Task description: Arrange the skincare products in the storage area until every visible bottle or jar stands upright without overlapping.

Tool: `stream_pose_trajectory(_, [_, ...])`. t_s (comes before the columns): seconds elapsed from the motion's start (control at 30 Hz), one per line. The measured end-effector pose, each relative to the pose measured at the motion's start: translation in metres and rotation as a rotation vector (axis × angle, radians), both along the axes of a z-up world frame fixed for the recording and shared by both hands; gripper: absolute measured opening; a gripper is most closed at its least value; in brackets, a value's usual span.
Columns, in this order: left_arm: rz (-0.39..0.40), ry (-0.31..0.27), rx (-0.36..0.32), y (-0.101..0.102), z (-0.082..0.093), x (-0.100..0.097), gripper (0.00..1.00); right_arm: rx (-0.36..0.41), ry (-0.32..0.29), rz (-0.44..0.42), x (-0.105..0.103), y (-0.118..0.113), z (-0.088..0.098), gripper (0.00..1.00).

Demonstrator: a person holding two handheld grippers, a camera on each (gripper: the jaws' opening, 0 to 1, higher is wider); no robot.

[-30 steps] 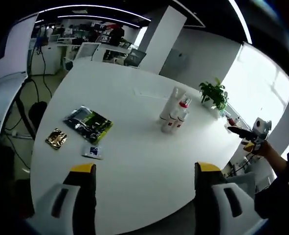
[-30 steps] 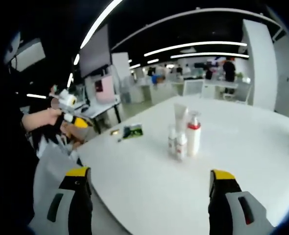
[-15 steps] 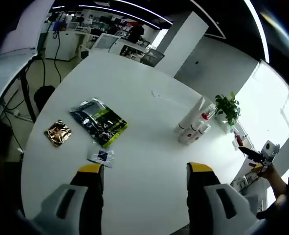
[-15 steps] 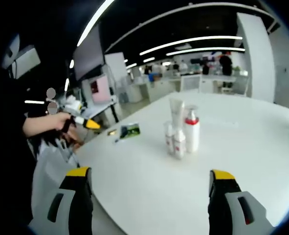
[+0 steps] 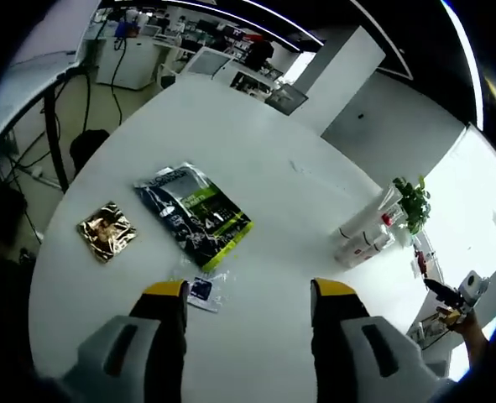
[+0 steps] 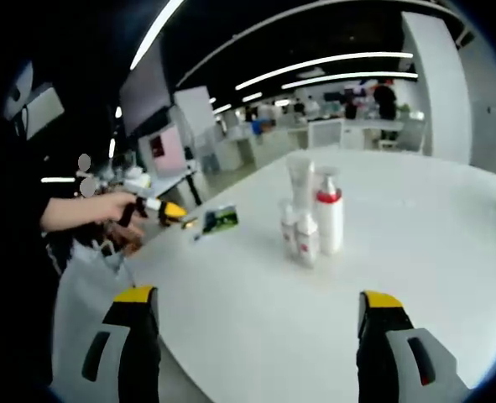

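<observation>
Skincare bottles, white with red accents (image 6: 313, 217), stand upright in a tight cluster mid-way across the round white tabletop (image 5: 264, 193). Nearer the left tool (image 5: 248, 295), whose jaws are apart and empty, lie a black-and-green foil pouch (image 5: 195, 216), a crumpled gold sachet (image 5: 106, 232) and a small clear packet (image 5: 199, 290). Right tool (image 6: 256, 306) also gapes empty.

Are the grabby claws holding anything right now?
No. The left gripper and the right gripper are both open with nothing between their jaws. The cluster of white skincare bottles stands untouched on the round white table.
</observation>
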State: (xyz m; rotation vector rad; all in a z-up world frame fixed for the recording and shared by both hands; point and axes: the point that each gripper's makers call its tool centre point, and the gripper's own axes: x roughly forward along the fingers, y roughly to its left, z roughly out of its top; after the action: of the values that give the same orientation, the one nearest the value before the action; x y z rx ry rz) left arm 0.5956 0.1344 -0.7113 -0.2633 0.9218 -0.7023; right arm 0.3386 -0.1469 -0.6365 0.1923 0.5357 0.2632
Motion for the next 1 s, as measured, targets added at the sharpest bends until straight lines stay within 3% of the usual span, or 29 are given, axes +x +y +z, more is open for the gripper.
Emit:
stream_pose_trajectory(0.37, [0.054,0.030,0.011,0.002,-0.029,0.035,0.45,0.009,0.028,-0.020,0.002,-0.008,-0.009,0.98])
stream_pose_trajectory(0.6, [0.068,0.041,0.042,0.003,-0.048,0.047,0.41,0.016,0.045,-0.021,0.006,-0.008,-0.016,0.98])
stream_pose_trajectory(0.73, [0.102,0.054,0.024,0.004,-0.051,0.056,0.37,0.023,0.054,-0.024,0.006,-0.007,-0.020,0.98])
stream_pose_trajectory(1.0, [0.125,0.025,0.058,0.011,-0.070,0.081,0.32,0.034,0.068,-0.034,0.006,-0.010,-0.025,0.98])
